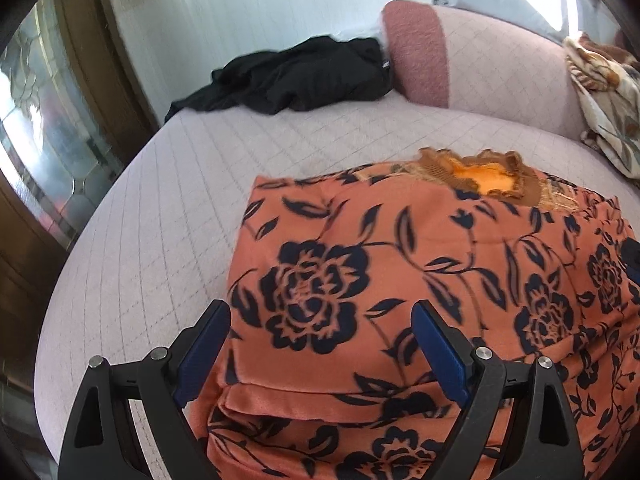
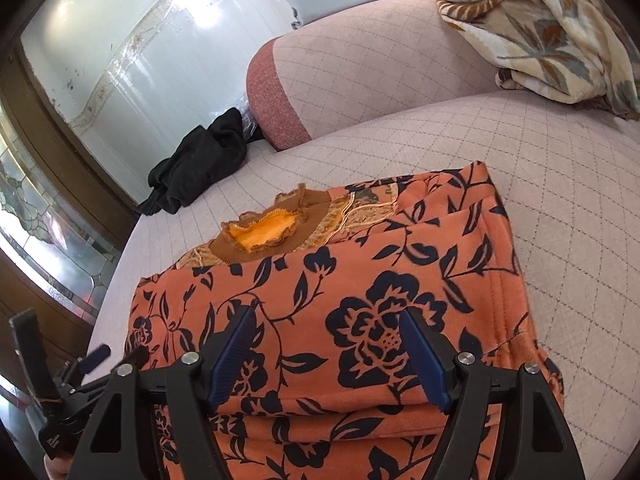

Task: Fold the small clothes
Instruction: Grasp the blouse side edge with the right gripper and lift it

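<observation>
The orange flowered garment (image 2: 360,300) lies folded on the quilted pink bed (image 2: 560,200), collar facing the pillow (image 1: 420,52). Both the left gripper (image 1: 320,344) and right gripper (image 2: 326,344) hover over it, jaws spread wide, pinching nothing. A black garment (image 1: 296,76) lies by the wall.

Left tongs (image 1: 320,344) and right tongs (image 2: 326,348): black angular plastic arms, ribbed dark-blue finger pads (image 1: 202,360), round silver screw heads at pivots.
</observation>
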The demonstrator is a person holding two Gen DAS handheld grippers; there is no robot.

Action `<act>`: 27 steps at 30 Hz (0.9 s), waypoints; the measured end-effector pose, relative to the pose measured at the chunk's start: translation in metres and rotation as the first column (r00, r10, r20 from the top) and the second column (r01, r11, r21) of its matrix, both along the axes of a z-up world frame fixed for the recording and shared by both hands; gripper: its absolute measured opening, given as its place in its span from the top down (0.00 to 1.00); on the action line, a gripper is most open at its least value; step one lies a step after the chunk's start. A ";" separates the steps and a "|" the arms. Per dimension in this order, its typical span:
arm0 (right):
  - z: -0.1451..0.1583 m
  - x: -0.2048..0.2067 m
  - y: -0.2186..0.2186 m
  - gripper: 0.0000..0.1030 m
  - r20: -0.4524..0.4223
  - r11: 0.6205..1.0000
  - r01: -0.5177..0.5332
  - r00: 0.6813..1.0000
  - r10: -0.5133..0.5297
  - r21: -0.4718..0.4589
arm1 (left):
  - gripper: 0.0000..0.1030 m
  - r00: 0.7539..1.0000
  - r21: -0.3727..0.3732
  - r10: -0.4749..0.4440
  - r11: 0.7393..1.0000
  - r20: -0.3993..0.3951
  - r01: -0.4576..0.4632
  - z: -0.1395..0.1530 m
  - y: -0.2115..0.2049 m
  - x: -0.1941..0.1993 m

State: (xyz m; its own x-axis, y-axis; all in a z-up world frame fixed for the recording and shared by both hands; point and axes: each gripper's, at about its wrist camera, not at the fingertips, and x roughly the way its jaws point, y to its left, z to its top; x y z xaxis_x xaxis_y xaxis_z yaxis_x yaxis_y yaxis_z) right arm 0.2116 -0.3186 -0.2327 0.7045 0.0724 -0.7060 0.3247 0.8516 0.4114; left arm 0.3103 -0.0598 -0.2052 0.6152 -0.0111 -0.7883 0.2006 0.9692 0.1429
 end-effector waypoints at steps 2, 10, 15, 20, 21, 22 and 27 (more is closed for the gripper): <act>0.003 -0.002 -0.006 0.34 0.030 1.000 -0.012 1.000 0.011 0.024 | 0.11 0.999 0.005 0.040 0.999 -0.002 -0.040 -0.001 0.009 0.004; -0.020 0.005 -0.034 0.61 -0.111 0.995 0.072 0.992 -0.065 0.068 | 0.11 0.994 0.103 0.097 0.990 -0.048 -0.092 -0.020 0.018 0.013; -0.022 0.001 -0.054 0.70 -0.113 0.983 0.125 0.987 -0.110 0.135 | 0.11 0.995 0.087 0.095 0.992 -0.032 -0.092 -0.013 0.018 0.012; -0.017 -0.009 -0.084 0.68 -0.088 0.966 0.208 0.977 -0.196 0.157 | 0.11 0.996 0.064 0.092 0.994 -0.008 -0.091 -0.005 0.019 0.012; -0.024 -0.009 -0.090 0.68 -0.120 0.958 0.219 0.973 -0.199 0.186 | 0.11 0.996 0.073 0.088 0.994 -0.014 -0.087 -0.007 0.017 0.012; -0.031 -0.010 -0.094 0.68 -0.128 0.948 0.224 0.971 -0.199 0.225 | 0.11 0.996 0.082 0.084 0.993 -0.021 -0.082 -0.009 0.016 0.012; -0.014 -0.017 -0.096 0.67 -0.054 0.947 0.228 0.974 -0.221 0.225 | 0.11 0.997 0.070 0.075 0.995 0.012 -0.075 -0.003 0.012 0.007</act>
